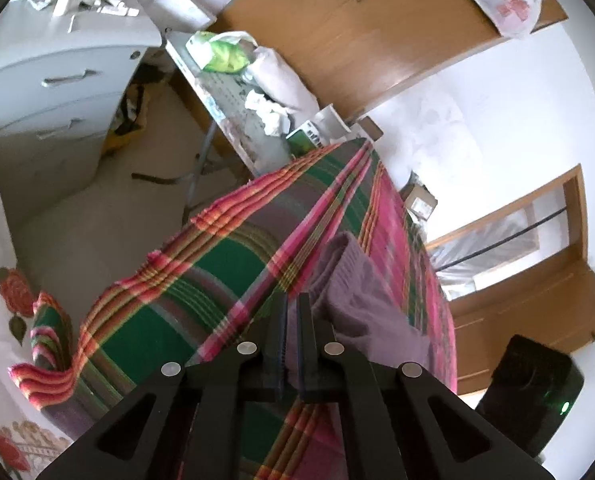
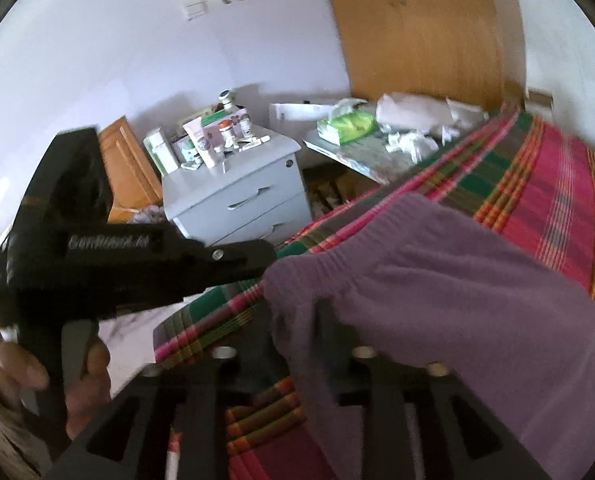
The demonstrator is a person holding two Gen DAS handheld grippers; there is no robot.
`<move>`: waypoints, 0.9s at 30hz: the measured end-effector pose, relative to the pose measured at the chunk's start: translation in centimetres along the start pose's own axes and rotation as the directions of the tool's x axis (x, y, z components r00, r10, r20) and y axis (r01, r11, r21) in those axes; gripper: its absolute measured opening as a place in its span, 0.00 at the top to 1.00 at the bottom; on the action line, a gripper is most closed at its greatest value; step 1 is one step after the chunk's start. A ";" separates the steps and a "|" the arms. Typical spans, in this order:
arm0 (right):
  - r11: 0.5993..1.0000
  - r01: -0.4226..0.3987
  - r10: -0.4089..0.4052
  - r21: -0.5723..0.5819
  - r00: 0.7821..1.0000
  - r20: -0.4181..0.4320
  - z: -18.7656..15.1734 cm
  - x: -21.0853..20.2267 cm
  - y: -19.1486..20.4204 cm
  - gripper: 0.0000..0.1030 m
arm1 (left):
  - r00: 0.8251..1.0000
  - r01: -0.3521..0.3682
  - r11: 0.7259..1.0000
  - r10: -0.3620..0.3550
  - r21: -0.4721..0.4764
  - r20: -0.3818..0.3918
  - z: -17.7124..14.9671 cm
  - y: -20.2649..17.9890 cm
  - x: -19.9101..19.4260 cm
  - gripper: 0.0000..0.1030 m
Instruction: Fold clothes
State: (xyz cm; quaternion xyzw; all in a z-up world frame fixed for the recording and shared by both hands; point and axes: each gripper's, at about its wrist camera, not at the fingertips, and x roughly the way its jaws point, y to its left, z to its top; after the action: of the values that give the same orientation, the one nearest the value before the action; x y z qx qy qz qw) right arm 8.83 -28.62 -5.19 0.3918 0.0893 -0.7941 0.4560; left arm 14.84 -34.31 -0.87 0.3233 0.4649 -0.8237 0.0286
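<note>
A purple fleece garment [image 1: 357, 292] [image 2: 437, 280] with an elastic waistband lies partly lifted over a bed covered in a pink and green plaid sheet [image 1: 217, 264] [image 2: 545, 184]. My left gripper [image 1: 293, 304] is shut on the garment's edge. In the right wrist view the left gripper [image 2: 271, 258] pinches the waistband corner, with a hand [image 2: 85, 364] holding its handle. My right gripper [image 2: 297, 316] is blurred, with purple cloth bunched between its fingers [image 2: 327, 328] and draped over its right side. One finger is hidden by the cloth.
A white drawer cabinet [image 1: 57, 92] [image 2: 233, 196] loaded with bottles stands beyond the bed. A cluttered folding table [image 1: 237, 92] [image 2: 377, 144] sits at the bed's far end. A wooden wardrobe [image 1: 377, 20] and a door [image 1: 537, 240] stand behind.
</note>
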 end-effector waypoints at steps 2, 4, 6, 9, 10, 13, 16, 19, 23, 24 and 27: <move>1.000 0.007 -0.007 -0.023 1.000 -0.017 0.0 0.6 0.7 0.59 | 1.000 -0.009 1.000 0.009 -0.011 -0.010 0.1 0.1 0.0 0.90; 0.998 0.051 -0.053 -0.040 0.998 -0.039 -0.1 1.5 1.1 0.59 | 1.000 -0.022 0.999 0.021 -0.025 -0.013 0.3 0.4 -0.2 0.87; 0.994 0.097 -0.100 -0.054 0.993 -0.062 -0.1 2.4 1.5 0.59 | 0.999 -0.038 0.998 0.037 -0.048 -0.022 0.5 0.7 -0.2 0.86; 0.984 0.161 -0.166 -0.076 0.984 -0.070 -0.2 3.0 2.1 0.61 | 0.997 -0.049 0.997 0.045 -0.066 -0.057 0.5 1.0 0.1 0.78; 0.980 0.180 -0.186 -0.089 0.980 -0.064 -0.2 3.0 2.3 0.66 | 0.997 -0.051 0.997 0.047 -0.065 -0.069 0.5 1.0 0.2 0.75; 0.964 0.236 -0.243 -0.125 0.969 -0.043 -0.5 2.9 2.8 0.78 | 0.995 -0.050 0.997 0.045 -0.051 -0.089 0.9 0.9 0.5 0.75; 0.959 0.254 -0.257 -0.128 0.966 -0.009 -0.8 2.3 3.0 0.83 | 0.995 -0.026 0.997 0.019 -0.076 -0.102 1.7 1.0 0.6 0.65; 0.964 0.243 -0.242 -0.108 0.970 0.028 -1.0 1.4 2.9 0.85 | 0.989 0.004 0.997 -0.015 -0.078 -0.146 2.4 0.5 1.5 0.64; 0.971 0.222 -0.216 -0.090 0.974 0.070 -1.1 0.1 2.6 0.85 | 0.975 0.045 0.997 -0.059 -0.068 -0.216 3.4 -0.4 2.9 0.50; 0.972 0.218 -0.211 -0.088 0.974 0.078 -1.1 -0.1 2.6 0.85 | 0.970 0.053 0.996 -0.068 -0.068 -0.232 3.7 -0.6 3.3 0.48; 0.974 0.210 -0.202 -0.090 0.975 0.098 -1.2 -0.5 2.7 0.85 | 0.957 0.074 0.993 -0.096 -0.088 -0.274 4.2 -0.9 4.8 0.48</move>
State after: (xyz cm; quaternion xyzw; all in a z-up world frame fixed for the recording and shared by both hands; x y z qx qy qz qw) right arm 11.75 -29.17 -5.07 0.3219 0.1487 -0.8482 0.3935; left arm 8.59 -35.90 -1.38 0.4141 0.5093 -0.7520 -0.0601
